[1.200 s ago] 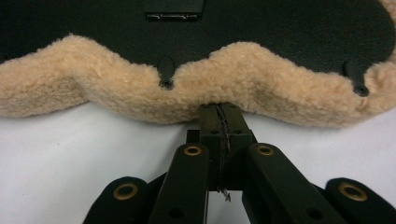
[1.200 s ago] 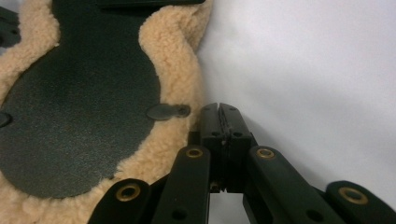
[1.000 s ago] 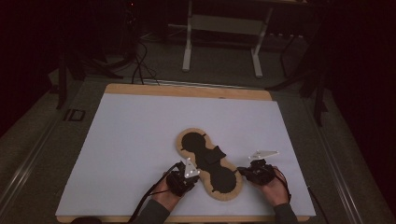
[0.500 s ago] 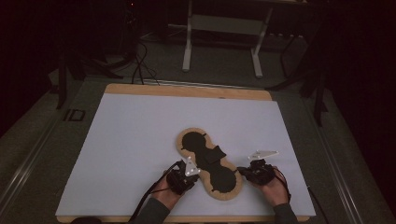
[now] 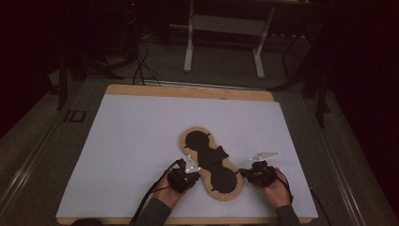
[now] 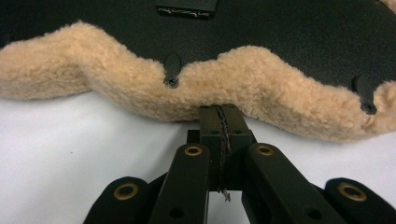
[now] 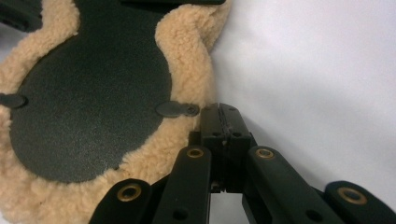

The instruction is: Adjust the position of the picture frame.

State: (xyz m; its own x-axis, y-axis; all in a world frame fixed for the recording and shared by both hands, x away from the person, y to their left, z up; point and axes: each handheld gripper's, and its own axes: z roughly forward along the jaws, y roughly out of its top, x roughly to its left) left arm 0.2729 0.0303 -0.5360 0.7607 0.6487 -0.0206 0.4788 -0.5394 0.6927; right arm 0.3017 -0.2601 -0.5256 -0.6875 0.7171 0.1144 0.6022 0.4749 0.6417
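Observation:
A black hourglass-shaped pad [image 5: 195, 140] with a tan fleece rim [image 6: 261, 84] lies flat on the white sheet, running diagonally from the centre toward the front edge. A small black flap [image 5: 217, 154] sits at its waist. My left gripper [image 5: 198, 175] is at the pad's left edge near its front lobe. Its jaws are shut, pads together, and the tips [image 6: 219, 112] touch the fleece. My right gripper [image 5: 242, 173] is at the front lobe's right edge, also shut, its tips [image 7: 219, 109] against the fleece rim [image 7: 187, 46] beside a black snap tab [image 7: 175, 108].
The white sheet [image 5: 131, 141] covers a wooden board [image 5: 188, 91] on the table. White sheet surrounds the pad on all sides. Behind the table stand a metal frame's legs [image 5: 190, 42], and cables [image 5: 140, 66] lie on the dark floor.

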